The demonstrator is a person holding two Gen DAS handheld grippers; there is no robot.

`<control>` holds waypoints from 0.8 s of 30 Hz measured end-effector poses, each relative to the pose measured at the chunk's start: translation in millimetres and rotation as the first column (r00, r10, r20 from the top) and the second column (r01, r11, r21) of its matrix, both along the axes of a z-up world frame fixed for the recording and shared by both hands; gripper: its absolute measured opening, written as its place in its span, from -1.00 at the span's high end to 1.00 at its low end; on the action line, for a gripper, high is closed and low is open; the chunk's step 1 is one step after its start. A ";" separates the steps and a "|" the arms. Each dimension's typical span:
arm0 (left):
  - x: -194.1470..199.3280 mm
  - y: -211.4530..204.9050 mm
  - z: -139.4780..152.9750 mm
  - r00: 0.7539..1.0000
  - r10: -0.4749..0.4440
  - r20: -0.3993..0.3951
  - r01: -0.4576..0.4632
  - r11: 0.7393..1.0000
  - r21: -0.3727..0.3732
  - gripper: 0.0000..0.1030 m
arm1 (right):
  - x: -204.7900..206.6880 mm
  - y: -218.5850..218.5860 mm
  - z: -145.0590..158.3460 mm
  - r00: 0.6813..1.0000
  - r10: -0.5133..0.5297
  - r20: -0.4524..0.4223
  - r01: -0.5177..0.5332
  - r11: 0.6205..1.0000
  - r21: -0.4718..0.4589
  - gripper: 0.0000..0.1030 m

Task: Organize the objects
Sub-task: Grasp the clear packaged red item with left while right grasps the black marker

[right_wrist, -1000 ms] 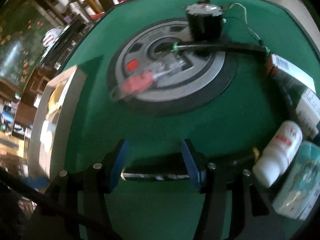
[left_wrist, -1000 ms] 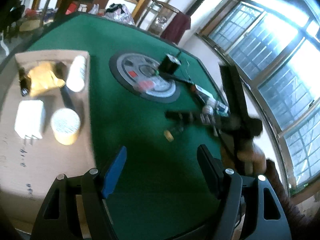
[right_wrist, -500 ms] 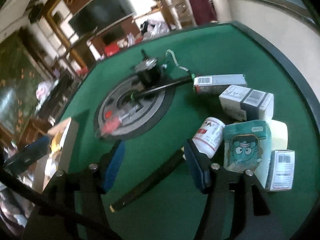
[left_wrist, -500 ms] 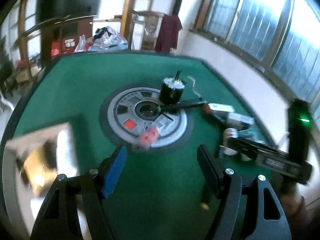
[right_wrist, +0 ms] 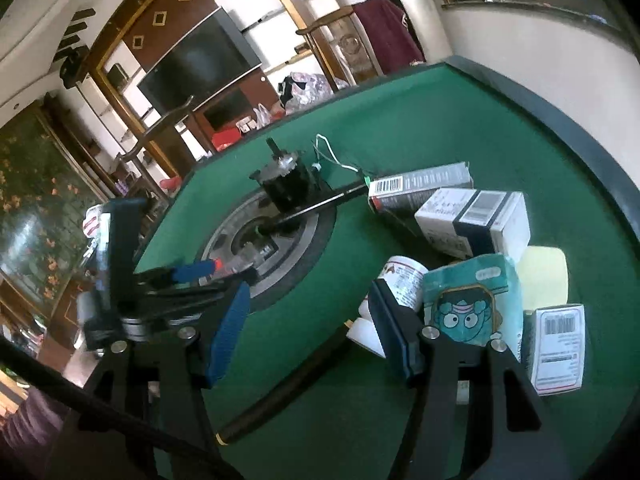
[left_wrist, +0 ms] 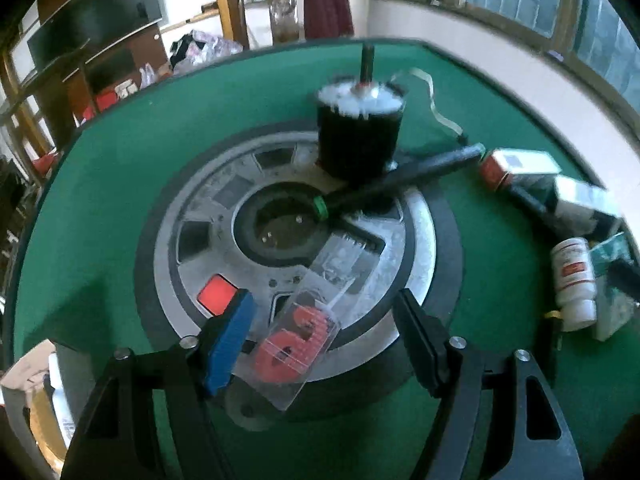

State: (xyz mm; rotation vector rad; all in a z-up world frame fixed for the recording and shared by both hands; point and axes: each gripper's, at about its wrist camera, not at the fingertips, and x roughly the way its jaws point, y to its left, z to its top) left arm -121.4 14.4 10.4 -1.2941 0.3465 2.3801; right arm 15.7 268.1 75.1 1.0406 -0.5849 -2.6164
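Observation:
My left gripper (left_wrist: pixel 326 338) is open, its jaws on either side of a clear plastic case with red rolls inside (left_wrist: pixel 306 330), which lies on the grey round centre plate (left_wrist: pixel 188 240) of the green table. My right gripper (right_wrist: pixel 308 334) is open and empty above a long black stick (right_wrist: pixel 288 388) that lies on the felt. A black motor (left_wrist: pixel 358 132) stands on the plate with a black marker (left_wrist: pixel 400 180) leaning by it. The left gripper also shows in the right wrist view (right_wrist: pixel 192 274).
Boxes (right_wrist: pixel 472 220), a white bottle (left_wrist: pixel 574 280) and a teal cartoon packet (right_wrist: pixel 474 304) cluster at the table's right edge. A cardboard box (left_wrist: pixel 28 392) with items sits at the left. Shelves and a chair stand beyond the table.
My left gripper has swung from the cardboard box to the centre plate and closed in on the clear case. My right gripper has let go of the black stick and lifted back.

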 end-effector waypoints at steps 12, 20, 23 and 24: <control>50.1 -36.8 11.4 0.991 0.090 0.095 -0.100 0.989 0.109 0.55 | -2.7 -7.9 -10.1 0.999 0.037 0.028 -0.036 0.999 -0.012 -0.17; 131.4 -75.8 62.2 0.994 0.101 0.041 -0.109 0.930 0.351 0.55 | 8.3 -31.0 -6.8 0.995 0.096 0.004 -0.096 0.992 0.085 -0.17; 151.5 -91.1 77.9 0.994 0.109 -0.017 -0.093 0.912 0.399 0.55 | 24.8 -35.8 -8.3 0.992 0.109 0.057 -0.113 0.991 0.076 -0.17; 152.7 -93.6 81.2 0.994 0.110 -0.024 -0.091 0.908 0.410 0.55 | 30.2 -39.0 -10.7 0.992 0.100 0.078 -0.108 0.989 0.104 -0.17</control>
